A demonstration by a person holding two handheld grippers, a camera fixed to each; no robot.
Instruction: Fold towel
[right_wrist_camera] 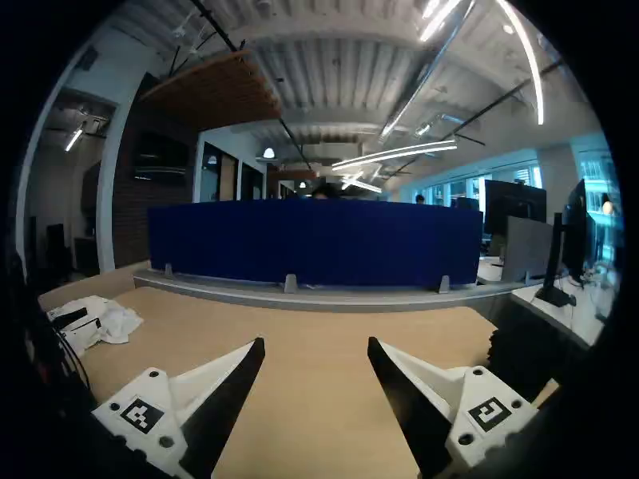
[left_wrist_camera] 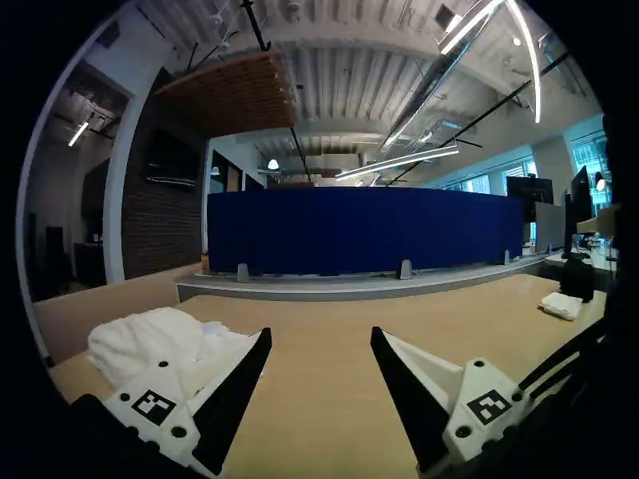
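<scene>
- The left gripper [left_wrist_camera: 320, 330] is spread wide and empty, and so is the right gripper [right_wrist_camera: 315, 341].
- The towel [left_wrist_camera: 156, 339] lies crumpled on the table [left_wrist_camera: 479, 319], close by the left gripper.
- Best to pinch 1 corner with each gripper and pull the cloth flat before folding.
- No readable writing; each gripper carries 2 square markers [left_wrist_camera: 153, 405].

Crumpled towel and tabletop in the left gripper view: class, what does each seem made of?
Towel: soft white cloth, probably terry, judging by its crumpled, rounded folds. Tabletop: pale wood or wood-look laminate, smooth and matte; the tan surface shows no glare.
</scene>
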